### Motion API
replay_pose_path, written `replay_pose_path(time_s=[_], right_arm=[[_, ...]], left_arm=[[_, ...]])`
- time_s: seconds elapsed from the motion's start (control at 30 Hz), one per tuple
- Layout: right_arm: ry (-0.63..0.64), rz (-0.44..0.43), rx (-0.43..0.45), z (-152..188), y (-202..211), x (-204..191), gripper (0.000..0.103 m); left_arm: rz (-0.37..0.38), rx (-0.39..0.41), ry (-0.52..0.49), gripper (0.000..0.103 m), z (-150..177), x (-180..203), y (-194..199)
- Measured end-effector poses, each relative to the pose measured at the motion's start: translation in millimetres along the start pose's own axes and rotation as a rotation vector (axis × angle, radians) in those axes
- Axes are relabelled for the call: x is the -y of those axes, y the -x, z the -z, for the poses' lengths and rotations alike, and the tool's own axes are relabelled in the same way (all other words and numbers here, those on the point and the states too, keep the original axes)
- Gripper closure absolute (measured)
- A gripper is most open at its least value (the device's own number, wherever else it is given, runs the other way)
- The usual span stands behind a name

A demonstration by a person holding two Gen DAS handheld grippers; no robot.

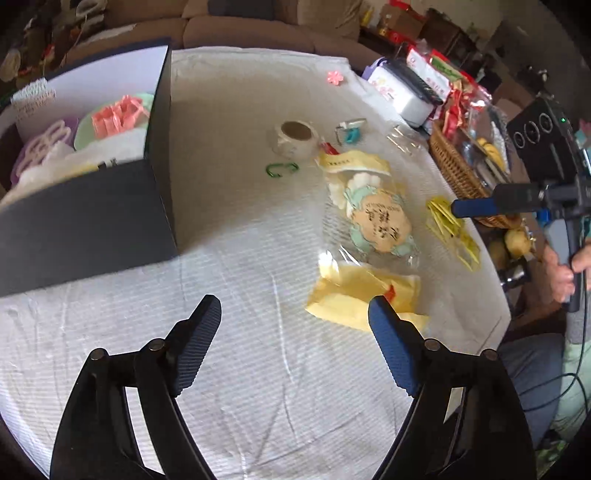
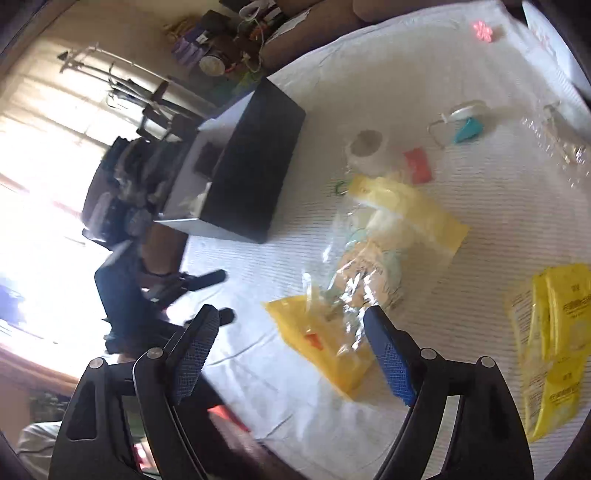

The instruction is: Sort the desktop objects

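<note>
A clear-and-yellow snack bag (image 1: 369,236) (image 2: 369,258) lies flat in the middle of the white tablecloth. My left gripper (image 1: 295,332) hovers open over bare cloth, its right finger just before the bag's near yellow end. My right gripper (image 2: 291,343) is open above the table's near edge, nothing between its fingers; the bag's yellow corner lies beyond them. Further off lie a tape roll (image 1: 295,138) (image 2: 367,149), a green carabiner (image 1: 281,169), a teal clip (image 1: 351,133) (image 2: 467,129), a red piece (image 2: 417,164) and yellow packets (image 1: 452,232) (image 2: 550,343). The dark box (image 1: 88,218) (image 2: 251,162) holds pink and purple items.
A wicker basket (image 1: 458,170) of snacks and a white tissue pack (image 1: 402,92) crowd the table's right edge. A pink flower piece (image 1: 335,77) (image 2: 483,31) lies far back. A clear wrapper (image 2: 557,147) lies right of the clip. A person's hand (image 1: 565,269) holds the other gripper at right.
</note>
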State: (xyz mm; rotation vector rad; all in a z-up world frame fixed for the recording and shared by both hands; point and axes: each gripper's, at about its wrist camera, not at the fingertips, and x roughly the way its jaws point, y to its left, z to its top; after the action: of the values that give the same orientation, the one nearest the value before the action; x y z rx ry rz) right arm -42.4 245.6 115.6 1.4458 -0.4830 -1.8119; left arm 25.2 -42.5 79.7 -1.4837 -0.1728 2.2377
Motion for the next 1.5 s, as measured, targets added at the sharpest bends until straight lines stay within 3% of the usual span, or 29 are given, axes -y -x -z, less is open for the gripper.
replay_pose_path(time_s=[0.07,0.13,0.2,0.27,0.37,0.43,0.47,0.5,0.53,0.7,0.77,1.13,1.27,1.33,1.37,1.43,1.5], right_arm=[[0.004,0.053,0.116,-5.3,22.1,0.3,0.019],[0.008,0.173,0.212,-15.2,29.2,6.8,0.019],[0.046,0.358,0.209,-25.0,14.8,16.4,0.018],[0.072,0.435,0.185,-34.5,-6.7,29.7,0.018],[0.046,0.389,0.163,-41.8,-37.8,47.4,0.018],[0.051,0.383,0.162,-42.8,-49.0,51.8,0.02],[0.059,0.381,0.166,-43.2,-52.0,51.6,0.022],[0.065,0.379,0.167,-42.7,-53.8,50.0,0.034],[0.07,0.377,0.16,-41.8,-55.2,47.6,0.055],[0.071,0.378,0.105,-31.2,-54.9,41.7,0.064],[0.072,0.381,0.075,-23.4,-53.3,41.5,0.064],[0.084,0.342,-0.039,30.9,-41.2,32.2,0.066],[0.102,0.355,-0.036,32.4,-39.4,28.3,0.066],[0.101,0.37,0.02,26.1,-29.4,28.9,0.065],[0.102,0.38,0.063,20.9,-23.1,29.7,0.062],[0.12,0.449,0.146,7.8,-15.7,33.3,0.034],[0.137,0.47,0.167,-5.3,-22.0,39.4,0.03]], left_arm=[[0.09,-0.045,0.055,0.02,9.8,7.5,-13.2],[0.144,-0.082,0.085,0.02,13.5,19.6,-29.1],[0.121,-0.085,0.102,0.018,10.1,27.7,-42.5],[0.11,-0.072,0.16,0.012,4.7,24.2,-53.7],[0.15,-0.09,0.241,0.011,-3.6,15.0,-70.8],[0.124,-0.076,0.213,0.013,-10.6,17.6,-75.5],[0.119,-0.062,0.18,0.026,-13.8,21.3,-75.9],[0.097,-0.056,0.13,0.047,-17.1,26.6,-76.8],[0.066,-0.057,0.081,0.047,-20.0,31.6,-78.5],[-0.02,-0.029,0.015,0.051,-22.8,36.4,-78.3],[-0.064,-0.019,-0.015,0.058,-25.3,37.9,-75.3],[-0.066,-0.01,0.014,0.059,-42.2,24.3,-74.9],[-0.076,-0.012,0.01,0.059,-41.4,24.6,-76.0],[-0.077,-0.014,0.011,0.059,-41.2,23.9,-76.2],[-0.079,-0.015,0.01,0.059,-41.3,23.8,-76.6],[-0.08,-0.016,0.01,0.059,-42.4,23.6,-77.8],[-0.083,-0.018,0.012,0.059,-44.1,23.8,-79.8]])
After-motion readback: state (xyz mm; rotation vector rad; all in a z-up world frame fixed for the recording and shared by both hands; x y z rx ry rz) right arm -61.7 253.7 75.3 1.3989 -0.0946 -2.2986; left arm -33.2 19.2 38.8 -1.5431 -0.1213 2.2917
